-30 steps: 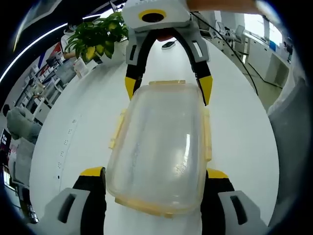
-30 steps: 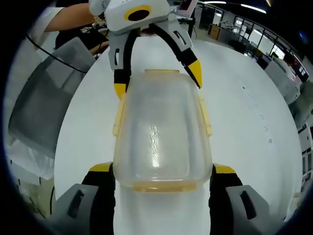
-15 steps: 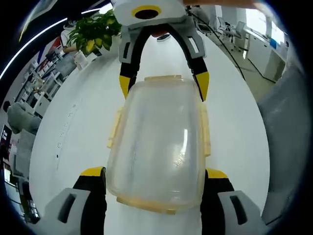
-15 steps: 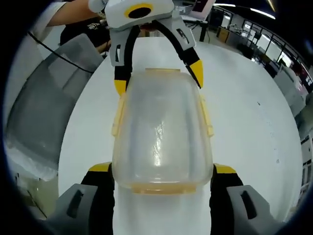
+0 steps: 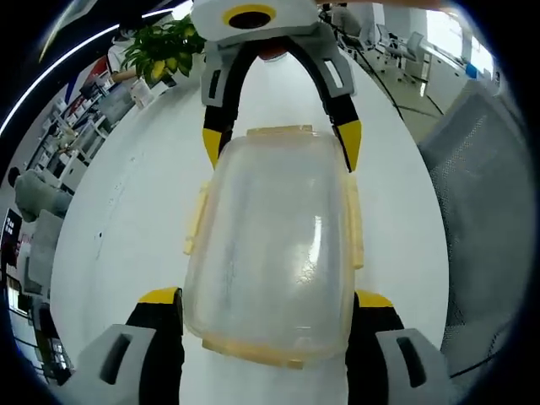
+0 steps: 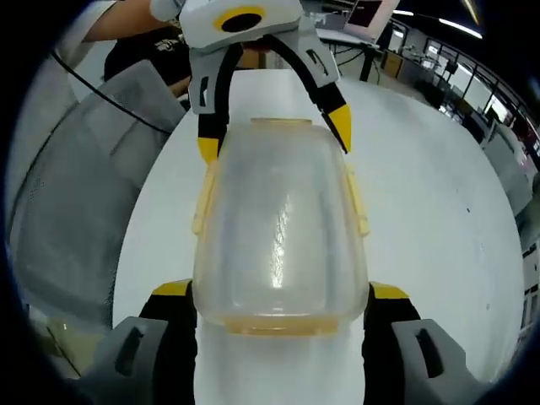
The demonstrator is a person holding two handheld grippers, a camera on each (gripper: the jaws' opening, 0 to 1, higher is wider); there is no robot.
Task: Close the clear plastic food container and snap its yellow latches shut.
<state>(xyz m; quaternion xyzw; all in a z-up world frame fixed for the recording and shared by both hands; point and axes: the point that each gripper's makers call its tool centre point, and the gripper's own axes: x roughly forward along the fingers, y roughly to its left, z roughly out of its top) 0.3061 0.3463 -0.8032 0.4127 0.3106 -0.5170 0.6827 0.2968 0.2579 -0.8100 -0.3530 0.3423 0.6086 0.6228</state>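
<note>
A white table (image 5: pixel 126 219) spreads beneath both grippers in an open office. The clear plastic food container (image 5: pixel 274 253) sits between the left gripper (image 5: pixel 266 299) jaws at 6 o'clock, clamped at its near end; the right gripper (image 5: pixel 283 148) clasps its far end at 12. The right gripper view shows a person's arm (image 6: pixel 126 25); the left gripper view, a potted plant (image 5: pixel 164 55).

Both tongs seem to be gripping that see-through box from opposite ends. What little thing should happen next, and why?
Probably set the clear container down on the white table and free one pair of tongs. The left tongs and the right tongs each clamp one end, so neither can press a latch. The lid looks seated, yet the yellow side latches stick outward, apparently unsnapped.
</note>
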